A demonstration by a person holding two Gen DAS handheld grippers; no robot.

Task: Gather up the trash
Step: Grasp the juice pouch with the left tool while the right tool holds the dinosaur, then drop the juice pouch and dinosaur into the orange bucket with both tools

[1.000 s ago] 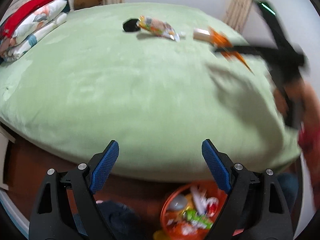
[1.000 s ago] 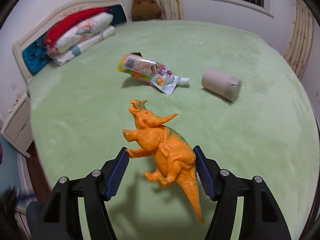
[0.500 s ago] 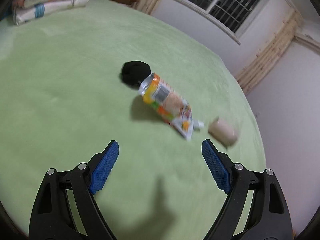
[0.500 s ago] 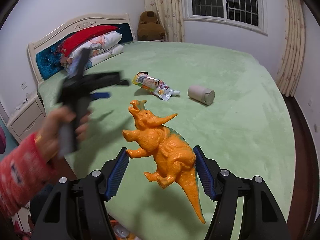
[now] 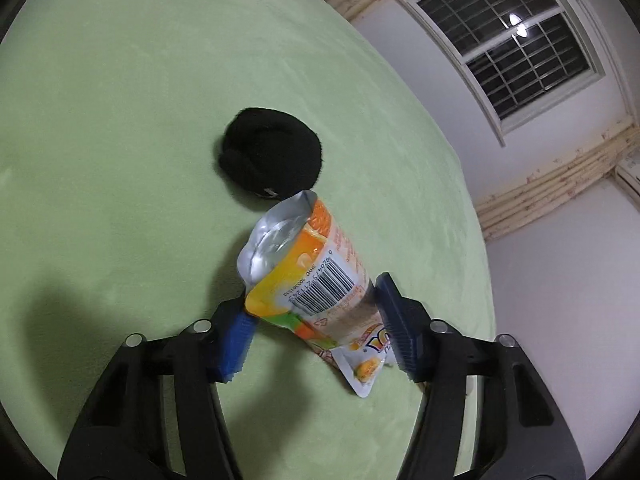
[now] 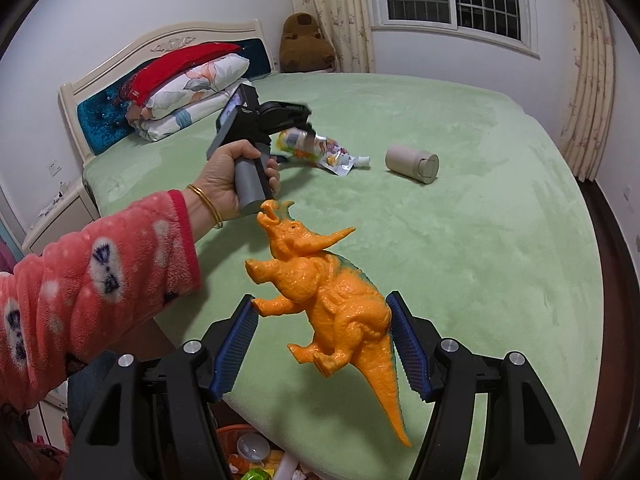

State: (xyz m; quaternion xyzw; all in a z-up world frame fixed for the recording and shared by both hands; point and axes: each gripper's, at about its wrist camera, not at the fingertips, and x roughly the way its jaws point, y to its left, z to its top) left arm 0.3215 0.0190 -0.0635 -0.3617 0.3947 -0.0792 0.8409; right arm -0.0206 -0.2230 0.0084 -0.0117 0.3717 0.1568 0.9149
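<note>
Barcode digits on juice pouch (image 5: pixel 316 280)

Your trash item is the drink pouch (image 5: pixel 308 280), a foil spout pack printed in orange, yellow and green with a barcode panel facing up and its silver bottom gusset puffed open toward the far side. It lies on its side on the green bed (image 5: pixel 120 120), between your left claw's (image 5: pixel 316 332) blue pads, its white-capped spout end pointing toward the beige cylinder (image 6: pixel 412 162). A black fuzzy round thing (image 5: pixel 270 154) sits just beyond its silver end.
</note>
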